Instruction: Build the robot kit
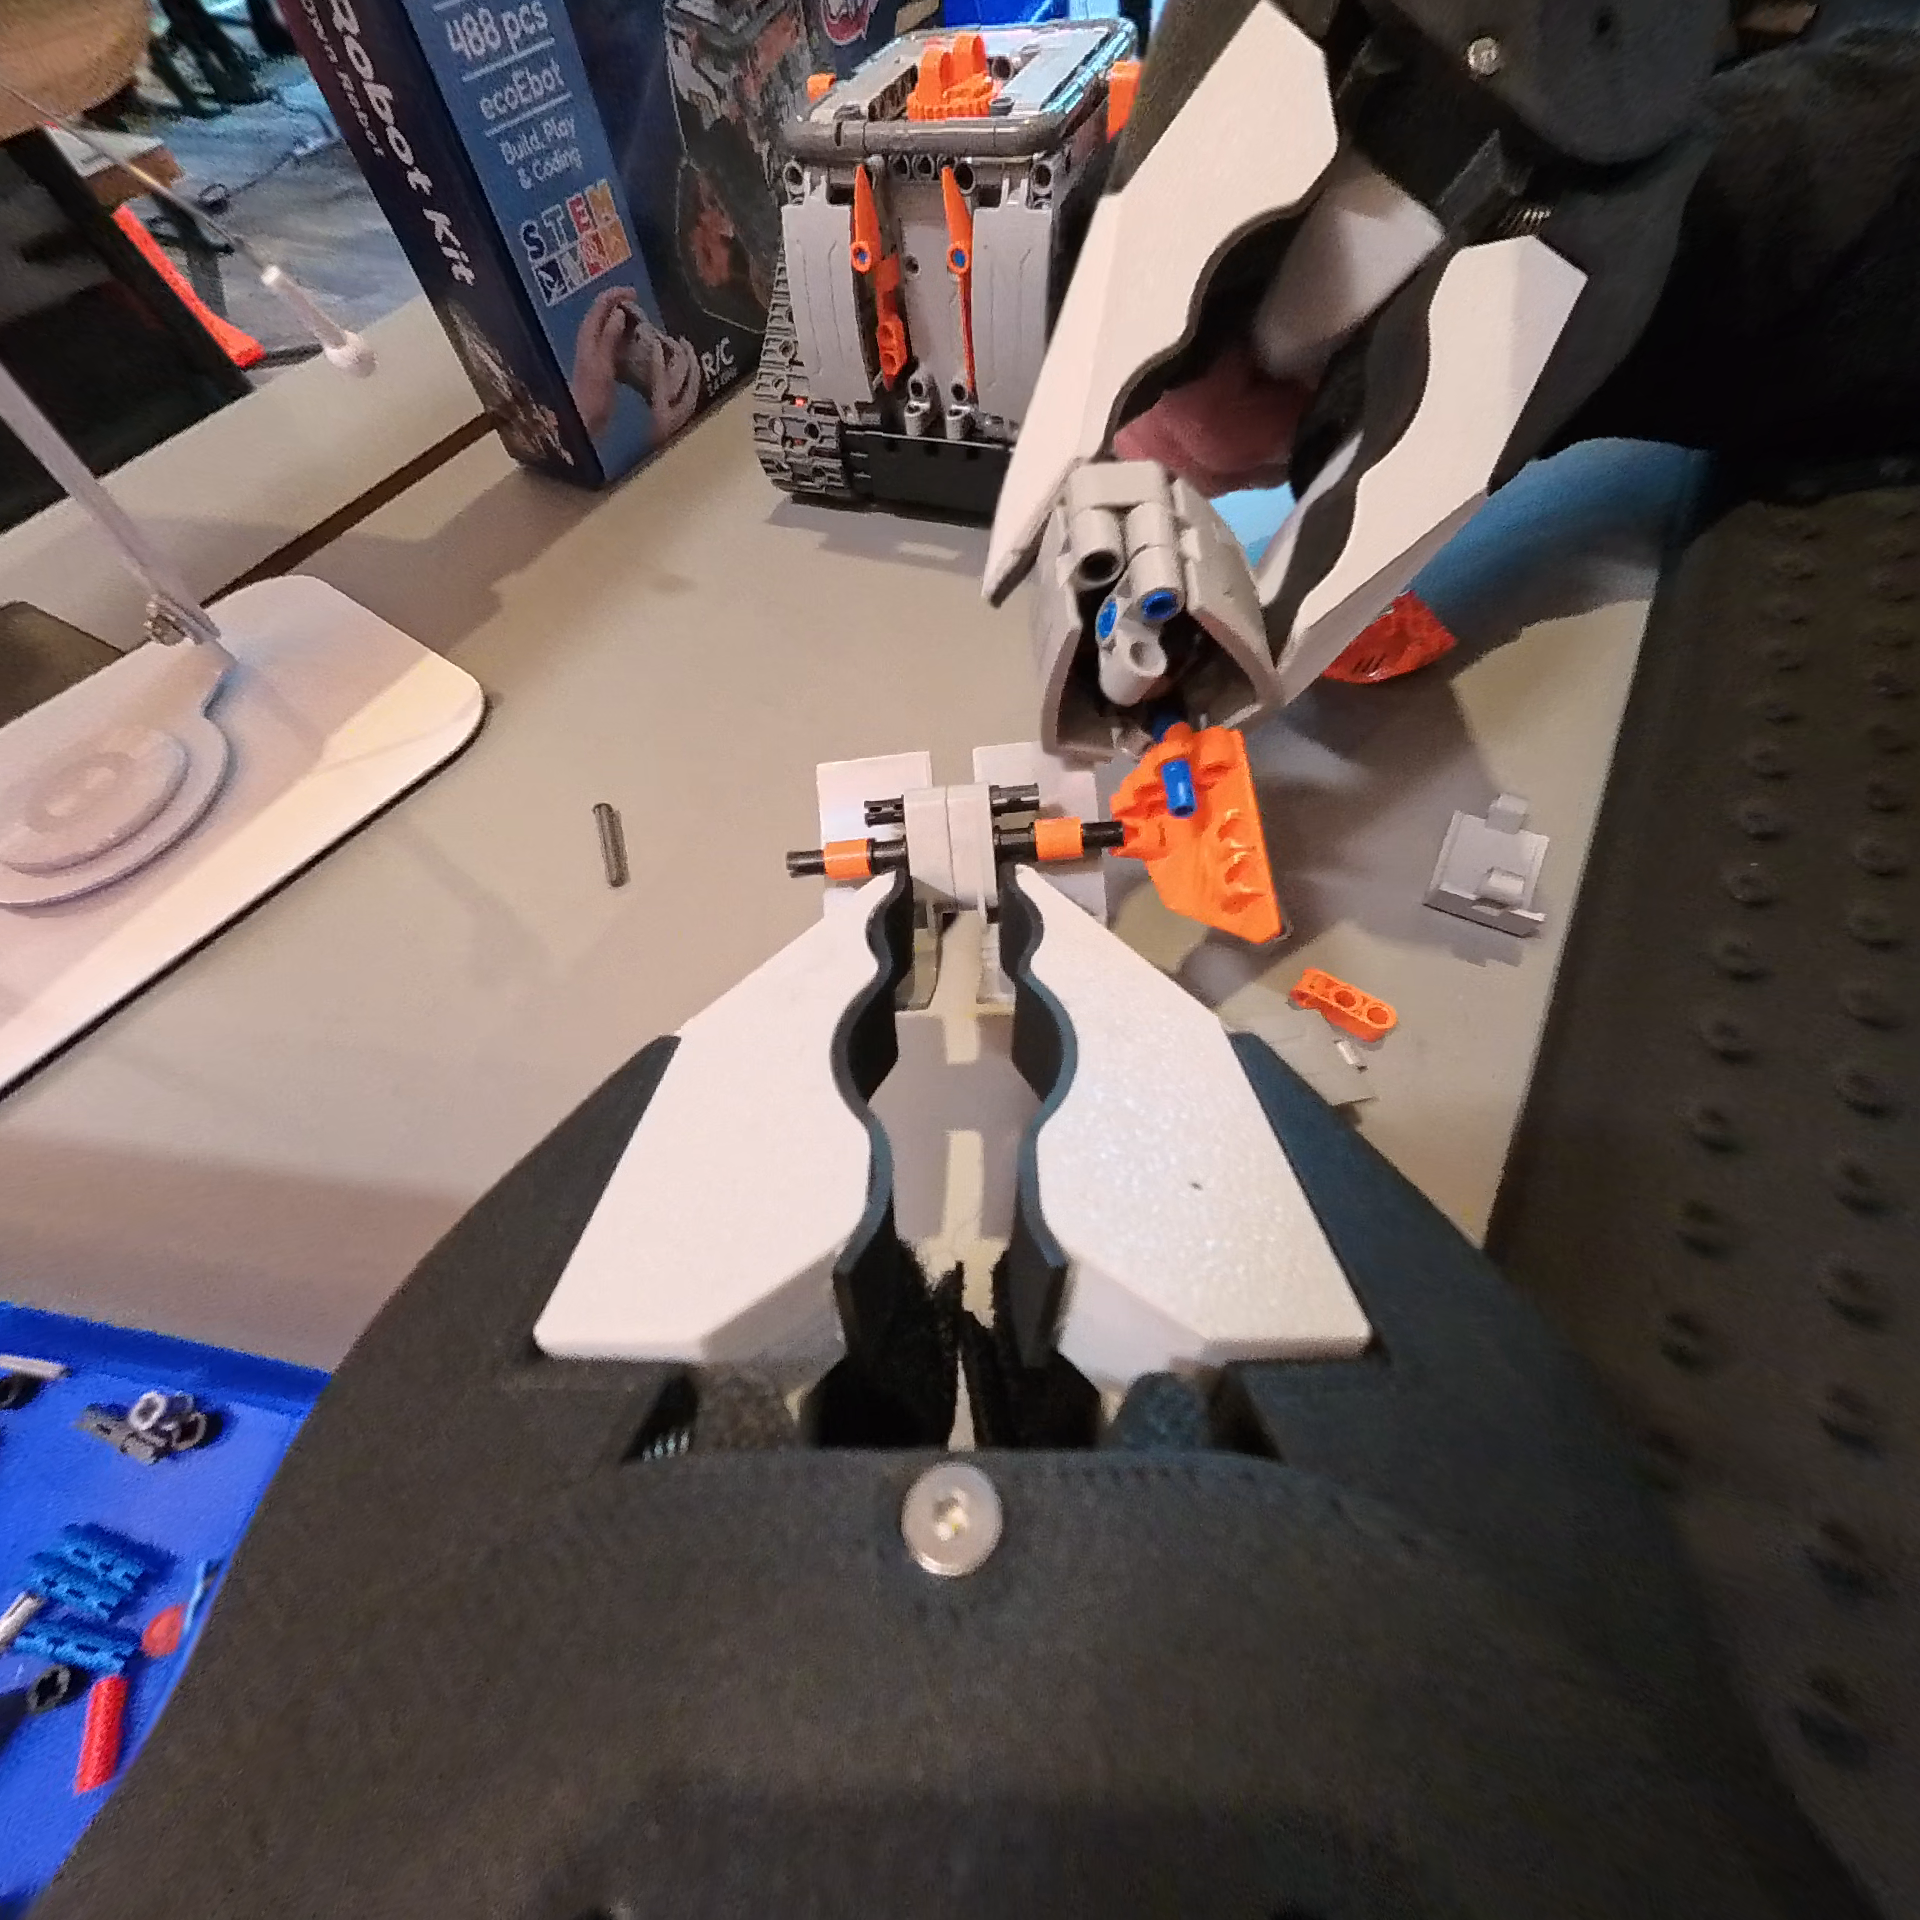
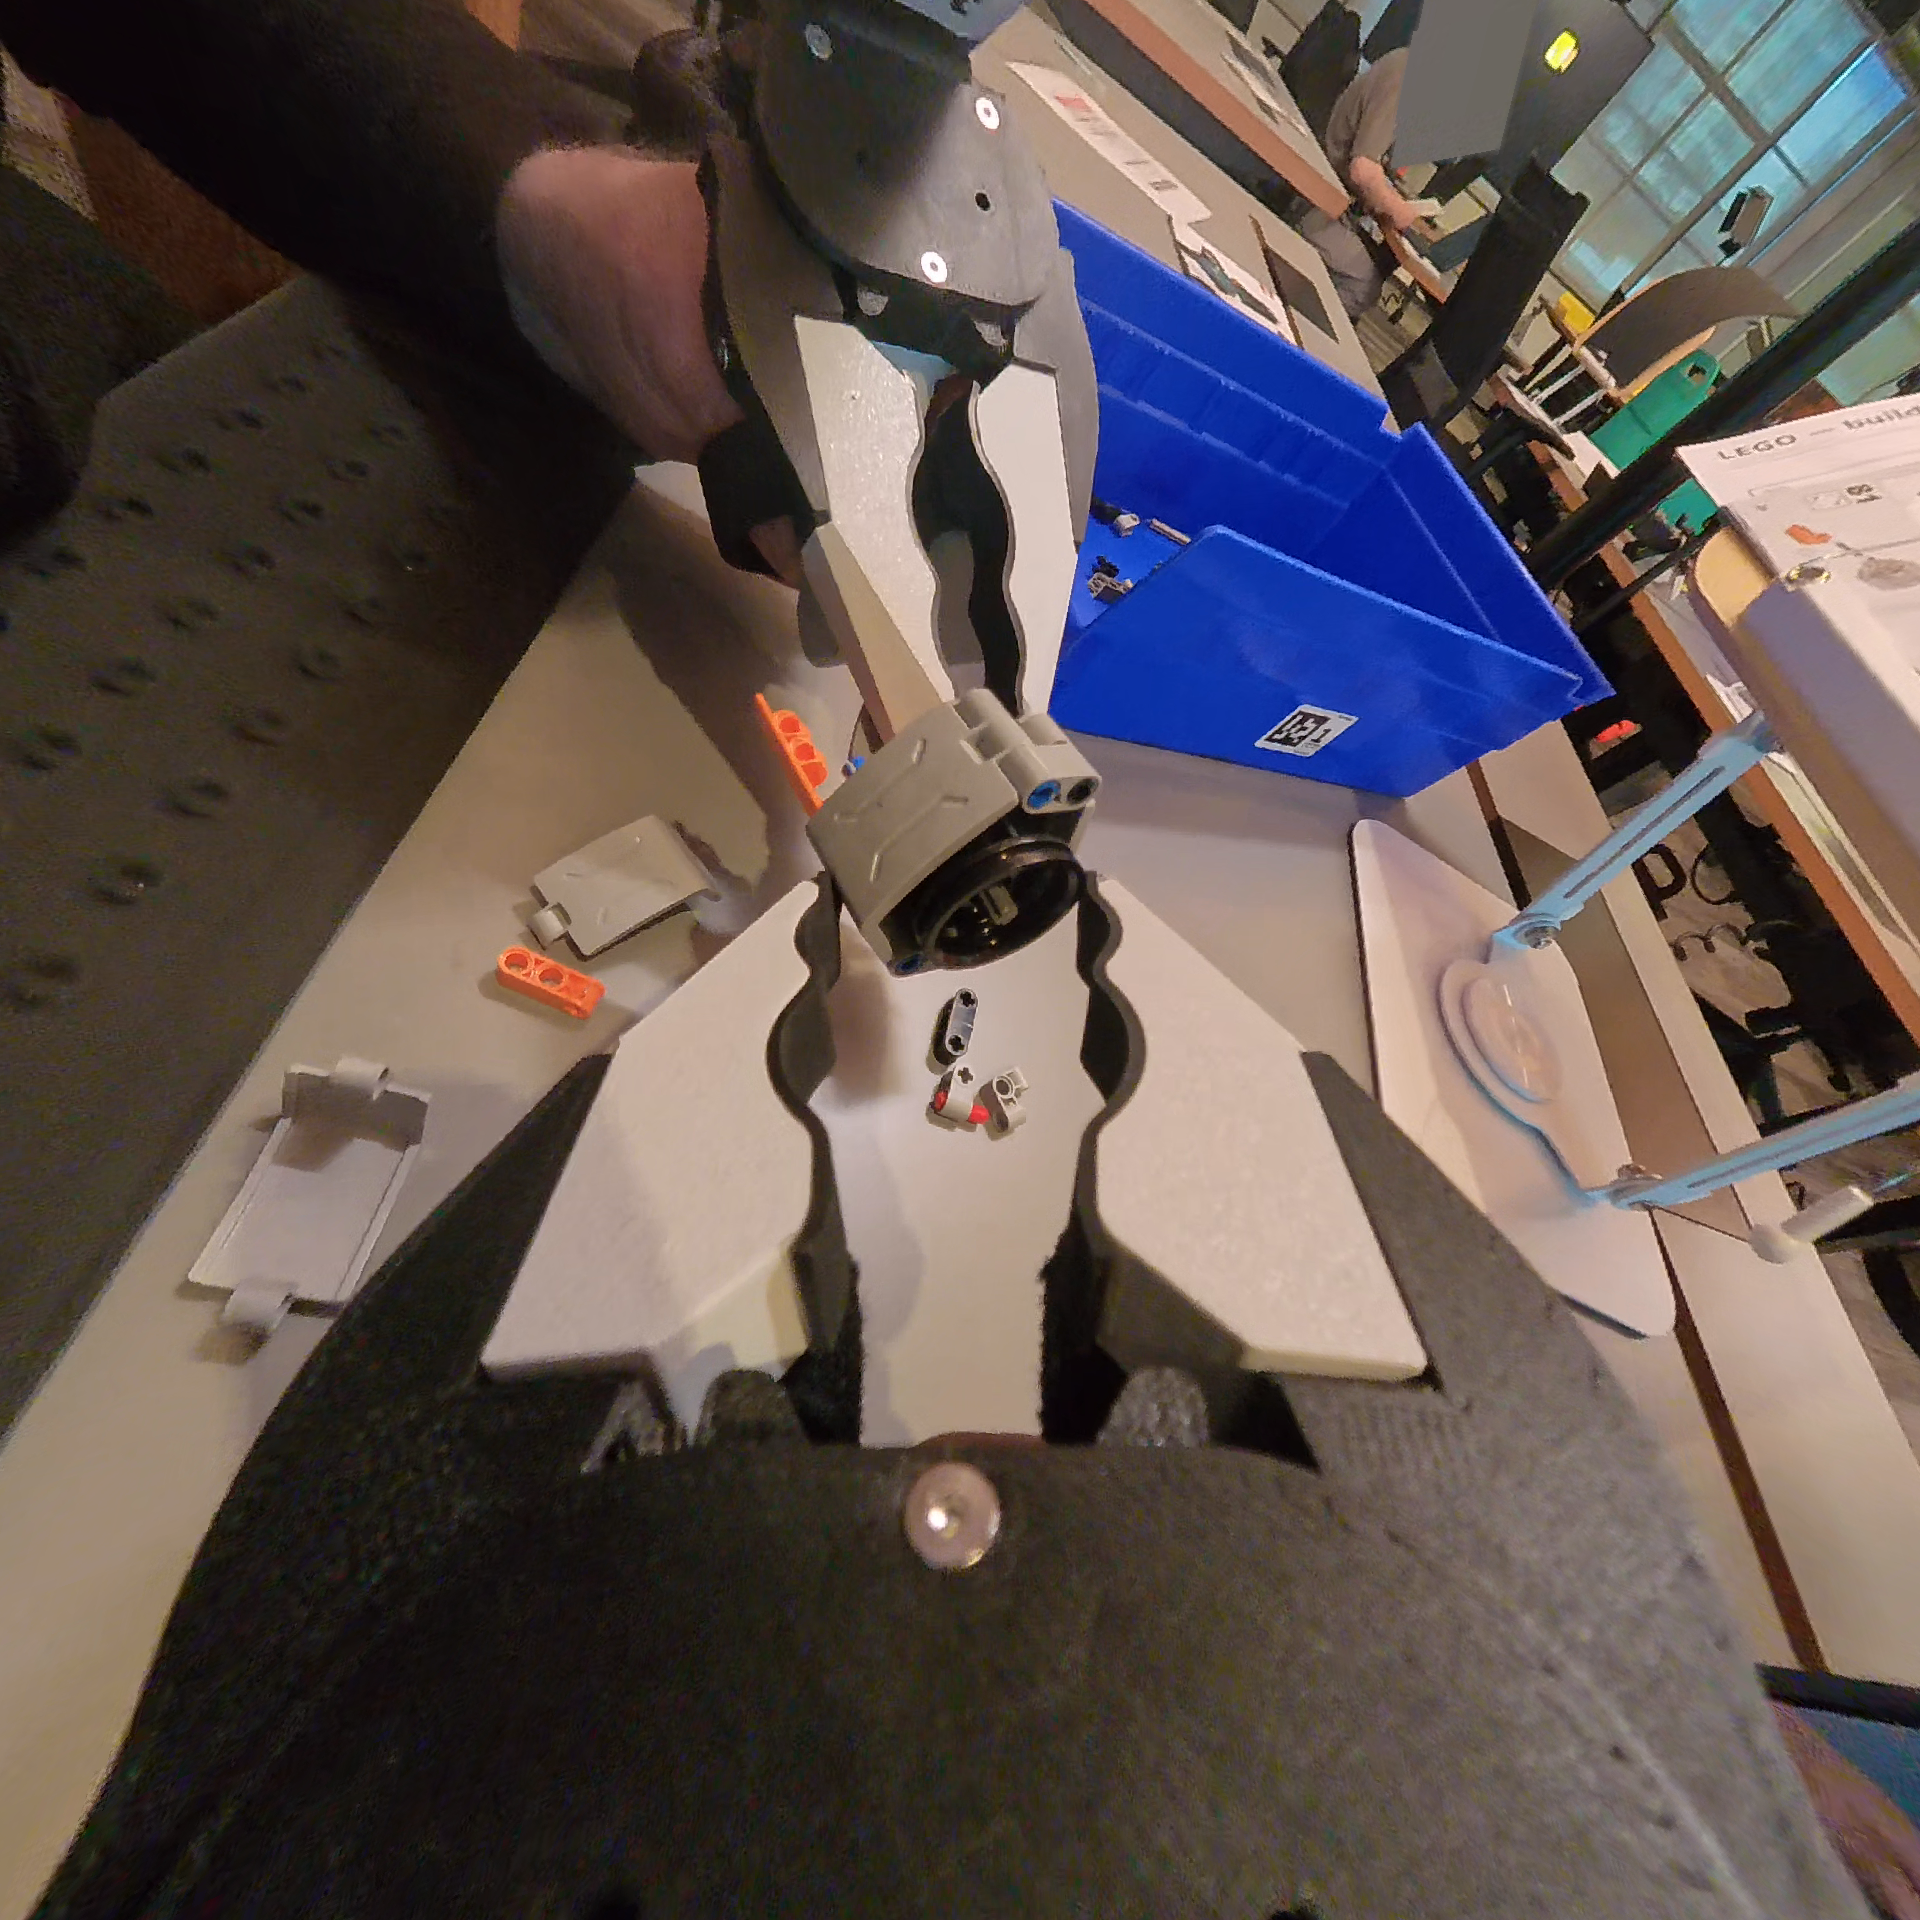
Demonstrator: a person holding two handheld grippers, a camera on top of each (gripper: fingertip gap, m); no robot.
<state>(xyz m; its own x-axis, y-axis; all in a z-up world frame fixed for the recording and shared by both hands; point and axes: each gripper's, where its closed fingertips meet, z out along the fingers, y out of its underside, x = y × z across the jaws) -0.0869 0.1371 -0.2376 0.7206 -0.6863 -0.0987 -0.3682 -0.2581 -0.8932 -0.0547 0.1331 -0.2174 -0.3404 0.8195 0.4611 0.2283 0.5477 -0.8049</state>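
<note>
My left gripper (image 1: 956, 883) is shut on a small grey connector assembly (image 1: 951, 831) with a black axle and orange bushes, held just above the table. An orange triangular plate (image 1: 1205, 842) sits on the axle's right end. My right gripper (image 2: 956, 904) is shut on a grey motor block (image 2: 914, 821) with blue pins and a black round face. In the left wrist view the right gripper (image 1: 1148, 634) holds the motor (image 1: 1205, 582) tilted, just above and right of the orange plate. In the right wrist view the left gripper (image 2: 961, 707) reaches down behind the motor, and only an edge of the orange plate (image 2: 795, 748) shows.
A tracked grey-and-orange robot model (image 1: 904, 312) and a kit box (image 1: 520, 229) stand at the back. A white lamp base (image 1: 260, 727) is left, a blue parts tray (image 1: 104, 1558) near left. Grey panels (image 2: 623, 883), an orange beam (image 2: 551, 982) and small parts (image 2: 977, 1091) lie loose. A blue bin (image 2: 1299, 644) stands beyond. The left gripper's tips are roughly 4 cm from the right gripper's. My right gripper's tips are some 20 cm from the tracked grey-and-orange robot model (image 1: 904, 312).
</note>
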